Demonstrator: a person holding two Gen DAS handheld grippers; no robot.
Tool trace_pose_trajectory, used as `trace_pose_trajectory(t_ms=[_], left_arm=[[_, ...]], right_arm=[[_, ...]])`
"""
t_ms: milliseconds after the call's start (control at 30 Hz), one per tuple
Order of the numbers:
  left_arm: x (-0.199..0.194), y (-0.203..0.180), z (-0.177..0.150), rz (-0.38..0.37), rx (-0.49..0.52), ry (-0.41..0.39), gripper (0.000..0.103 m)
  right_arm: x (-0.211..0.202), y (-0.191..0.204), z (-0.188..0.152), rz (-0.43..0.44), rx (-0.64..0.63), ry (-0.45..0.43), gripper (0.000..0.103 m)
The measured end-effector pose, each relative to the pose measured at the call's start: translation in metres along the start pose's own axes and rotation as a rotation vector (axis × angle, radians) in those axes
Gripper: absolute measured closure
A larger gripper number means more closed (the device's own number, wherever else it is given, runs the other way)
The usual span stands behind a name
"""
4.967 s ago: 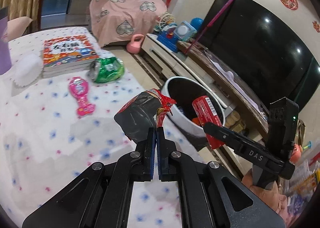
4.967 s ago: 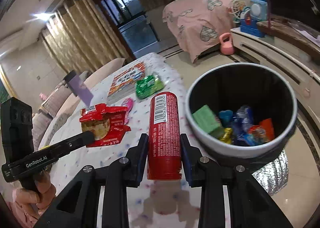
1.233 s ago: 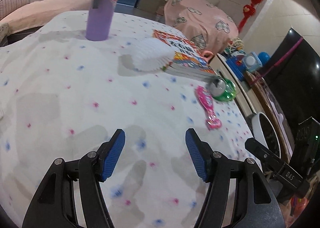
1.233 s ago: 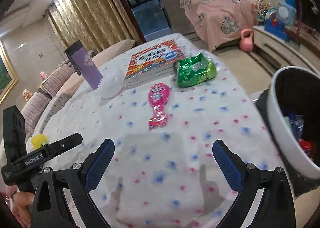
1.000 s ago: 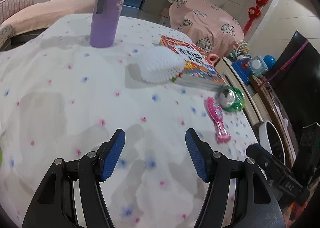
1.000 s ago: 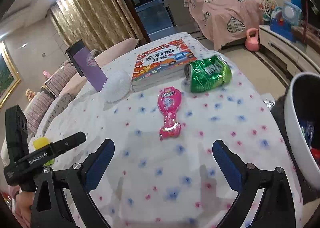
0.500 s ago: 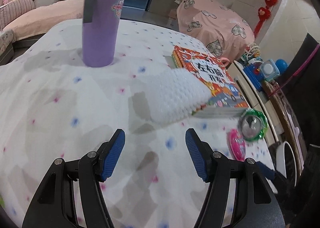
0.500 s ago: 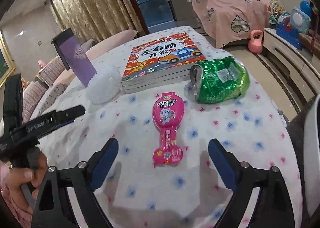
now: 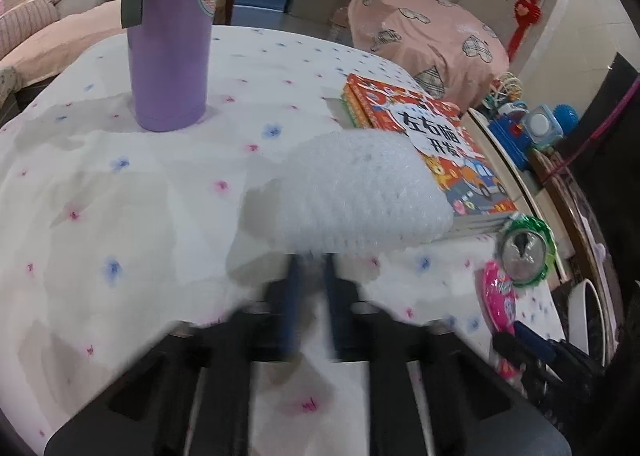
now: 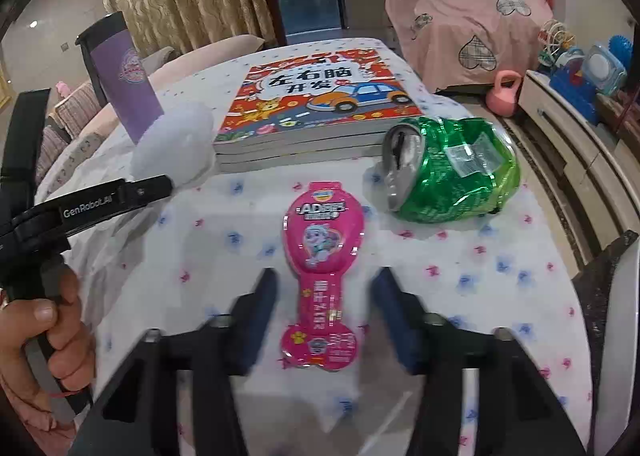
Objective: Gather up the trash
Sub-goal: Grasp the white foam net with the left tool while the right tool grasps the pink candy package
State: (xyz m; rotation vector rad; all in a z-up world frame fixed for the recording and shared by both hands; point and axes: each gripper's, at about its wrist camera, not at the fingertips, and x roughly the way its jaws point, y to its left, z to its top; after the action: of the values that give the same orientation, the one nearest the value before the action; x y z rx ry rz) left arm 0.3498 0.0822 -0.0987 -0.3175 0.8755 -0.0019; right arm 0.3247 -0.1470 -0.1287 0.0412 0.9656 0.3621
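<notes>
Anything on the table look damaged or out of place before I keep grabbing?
Yes: the green can is crushed and lies on its side beside the stack of books. The white foam net leans against those books. Nothing looks spilled.

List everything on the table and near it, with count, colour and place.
bottle: 1, purple, upright, far side
foam net: 1, white, against the books
books: one stack, red-orange cover, far side
can: 1, green, crushed, beside the books
packet: 1, pink, table middle
tablecloth: 1, white, dotted
bin: 1, white rim, beside table
left tool: 1, black, shut at foam net's edge
right tool: 1, black, jaws just been closing, packet between, untouched
hand: 1, gripping left tool's handle
</notes>
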Motion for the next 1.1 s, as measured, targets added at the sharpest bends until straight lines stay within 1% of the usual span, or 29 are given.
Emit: trace_pose_trajectory(t_ms=[33,200,267,333,400,467,500,533,567,600,633,700,767,800,900,933,967,1000,1033,1100], left_arm=[[-0.002,-0.001,-0.002,-0.001,0.004,-0.002,0.101],[-0.024,-0.008,-0.023,-0.034,0.016,-0.008,0.102],[-0.031,-0.01,-0.028,-0.047,0.021,-0.01,0.102],[-0.037,-0.012,-0.032,-0.04,0.026,-0.015,0.102],[-0.037,-0.012,-0.028,-0.022,0.022,-0.015,0.102],[-0.033,-0.01,-0.019,-0.015,0.009,-0.014,0.092],[-0.031,-0.009,-0.015,-0.013,0.002,-0.016,0.077],[-0.029,-0.007,-0.011,-0.013,-0.008,-0.02,0.054],[-0.029,-0.005,-0.008,-0.013,-0.022,-0.024,0.046],[-0.03,-0.002,-0.003,-0.03,-0.046,-0.036,0.042],[-0.03,0.0,0.002,-0.057,-0.062,-0.044,0.041],[-0.032,0.0,0.009,-0.084,-0.075,-0.053,0.039],[-0.028,-0.005,0.016,-0.081,-0.067,-0.061,0.035],[-0.025,-0.006,0.02,-0.075,-0.065,-0.06,0.031],[-0.006,-0.01,0.029,-0.063,-0.066,-0.046,0.031],[-0.001,-0.01,0.03,-0.06,-0.066,-0.042,0.034],[0.003,-0.01,0.031,-0.063,-0.064,-0.045,0.041],[0.005,-0.01,0.031,-0.057,-0.056,-0.045,0.058],[0.006,-0.01,0.03,-0.048,-0.048,-0.042,0.071],[0.007,-0.009,0.028,-0.043,-0.038,-0.038,0.08]], right_arm=[[0.0,-0.003,0.0,0.012,0.01,0.001,0.082],[-0.01,-0.014,-0.006,0.095,0.063,-0.009,0.083],[-0.017,-0.015,-0.011,0.109,0.067,-0.015,0.083],[-0.025,-0.018,-0.017,0.133,0.078,-0.024,0.083],[-0.032,-0.019,-0.021,0.139,0.08,-0.028,0.083],[-0.04,-0.021,-0.025,0.15,0.087,-0.034,0.083],[-0.043,-0.021,-0.026,0.153,0.089,-0.037,0.083],[-0.047,-0.021,-0.027,0.16,0.094,-0.04,0.083],[-0.052,-0.022,-0.029,0.175,0.102,-0.046,0.083],[-0.054,-0.022,-0.03,0.179,0.105,-0.048,0.083],[-0.056,-0.021,-0.032,0.176,0.102,-0.049,0.083],[-0.059,-0.021,-0.035,0.173,0.106,-0.05,0.083],[-0.06,-0.022,-0.036,0.177,0.117,-0.051,0.083],[-0.06,-0.023,-0.037,0.178,0.121,-0.051,0.083],[-0.057,-0.023,-0.036,0.182,0.125,-0.047,0.083],[-0.056,-0.023,-0.036,0.183,0.125,-0.046,0.083],[-0.056,-0.023,-0.036,0.183,0.127,-0.044,0.083],[-0.056,-0.023,-0.036,0.183,0.127,-0.045,0.083],[-0.056,-0.023,-0.036,0.183,0.127,-0.045,0.083],[-0.056,-0.025,-0.036,0.183,0.13,-0.047,0.083]])
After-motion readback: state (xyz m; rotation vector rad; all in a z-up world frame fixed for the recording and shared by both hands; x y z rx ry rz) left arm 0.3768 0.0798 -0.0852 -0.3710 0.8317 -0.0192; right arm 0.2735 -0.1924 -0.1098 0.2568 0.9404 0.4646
